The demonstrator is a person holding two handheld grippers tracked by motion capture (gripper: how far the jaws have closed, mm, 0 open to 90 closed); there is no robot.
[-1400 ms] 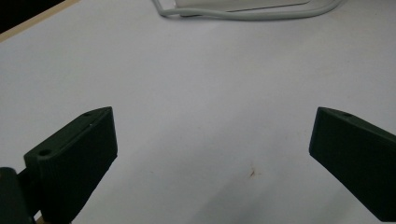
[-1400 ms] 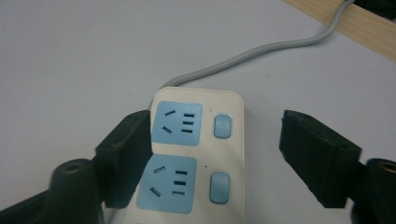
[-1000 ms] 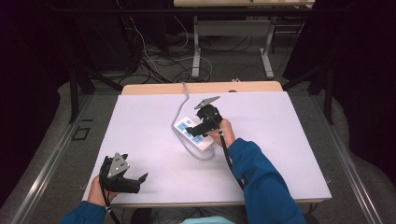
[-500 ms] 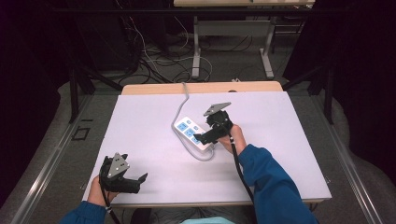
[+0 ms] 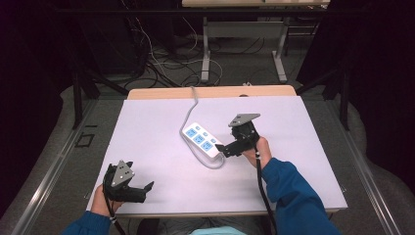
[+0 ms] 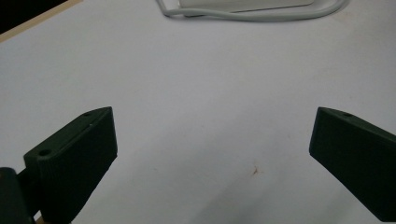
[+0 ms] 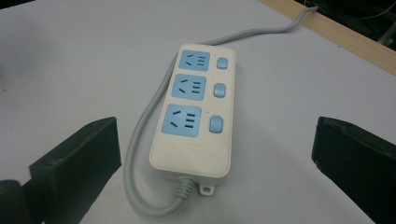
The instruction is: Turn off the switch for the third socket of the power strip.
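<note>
Your power strip (image 5: 201,140) lies flat near table centre, face up: white body, three blue sockets in a row, each with a small blue switch beside it. Long axis runs 10 to 4 o'clock. Its grey cord (image 5: 188,108) leaves the 4 o'clock end, loops back alongside, exits toward 12.

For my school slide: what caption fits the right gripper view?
Open right gripper faces a white power strip with three blue sockets.

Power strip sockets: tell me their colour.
Light blue sockets on a white power strip; clearest in the right gripper view.
</note>
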